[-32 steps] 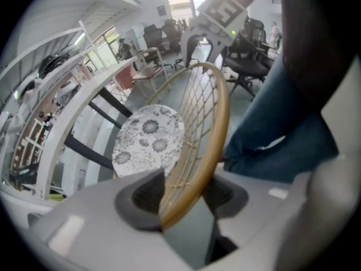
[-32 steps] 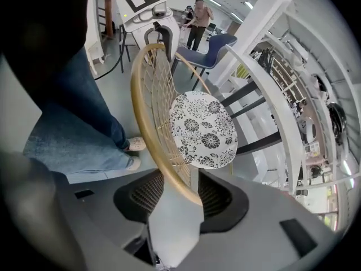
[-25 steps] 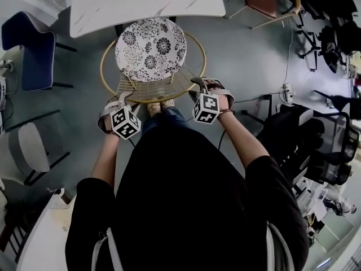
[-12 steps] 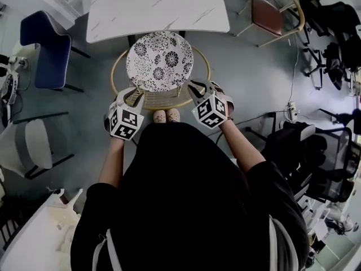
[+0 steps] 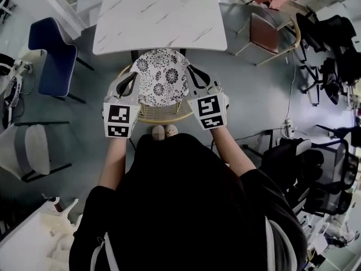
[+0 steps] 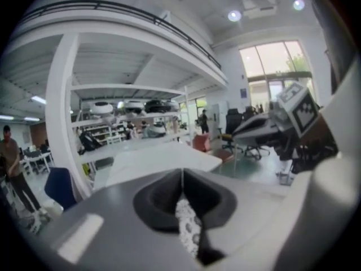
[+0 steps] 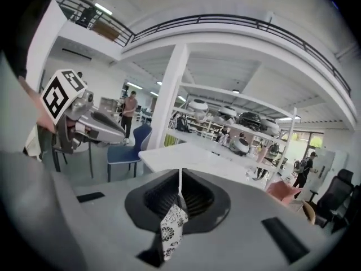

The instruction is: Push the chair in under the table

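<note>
Both grippers empty beside the chair, which stands at the table's near edge.

Nearest, the person's feet (image 5: 163, 131) stand on the grey floor just behind the chair (image 5: 161, 78). The left gripper (image 5: 130, 79) and right gripper (image 5: 196, 77) are held out on either side of its round floral seat. Each gripper's jaws have just been closing and now meet, with nothing between them; only a sliver of the patterned seat shows below them. The chair's gold wire rim lies nearer the person, and the far edge of its seat reaches the near edge of the white marble table (image 5: 158, 16). Most of the seat is out from under it. A blue chair (image 5: 53, 55) stands off the table's left edge and a reddish-brown chair (image 5: 268, 30) off its right.
</note>
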Tool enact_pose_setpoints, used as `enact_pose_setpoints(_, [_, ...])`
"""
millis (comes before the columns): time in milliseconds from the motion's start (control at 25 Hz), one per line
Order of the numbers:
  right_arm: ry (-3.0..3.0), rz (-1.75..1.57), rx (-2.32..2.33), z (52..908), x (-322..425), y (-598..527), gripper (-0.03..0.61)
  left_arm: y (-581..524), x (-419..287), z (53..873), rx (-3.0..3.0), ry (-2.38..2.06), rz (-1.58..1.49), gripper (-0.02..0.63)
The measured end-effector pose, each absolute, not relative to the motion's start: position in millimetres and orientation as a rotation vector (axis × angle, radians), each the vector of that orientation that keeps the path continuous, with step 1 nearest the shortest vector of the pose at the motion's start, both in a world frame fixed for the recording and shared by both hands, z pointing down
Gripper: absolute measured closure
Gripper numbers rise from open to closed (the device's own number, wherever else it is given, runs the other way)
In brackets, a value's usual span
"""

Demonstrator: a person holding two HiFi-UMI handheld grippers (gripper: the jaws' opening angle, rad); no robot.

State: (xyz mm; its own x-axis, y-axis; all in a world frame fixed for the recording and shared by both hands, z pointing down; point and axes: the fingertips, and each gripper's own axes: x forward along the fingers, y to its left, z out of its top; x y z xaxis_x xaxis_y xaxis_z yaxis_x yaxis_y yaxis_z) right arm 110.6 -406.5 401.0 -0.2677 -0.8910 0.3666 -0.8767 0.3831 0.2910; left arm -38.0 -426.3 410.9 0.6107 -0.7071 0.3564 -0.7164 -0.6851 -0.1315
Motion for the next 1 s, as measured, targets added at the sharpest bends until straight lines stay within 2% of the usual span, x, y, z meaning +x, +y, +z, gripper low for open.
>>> enact_pose_setpoints(320, [-2.301,0.109,1.848,326.2,133.9,-419.0,0.557,-446.3,-36.1,339.6,2.760,-1.406,0.373,0.606])
enact_pose_setpoints(560, [-2.289,0.035,1.930,289.0,137.4,-420.7,0.558,-450.5,-31.5,294.0,2.801,-1.485,0.257,0.606])
enact_pose_setpoints(1000, [-2.309,-0.014,1.942,273.2,132.9,-422.8,0.558,-452.6,-27.3,276.6,2.834,-1.500,0.209,0.606])
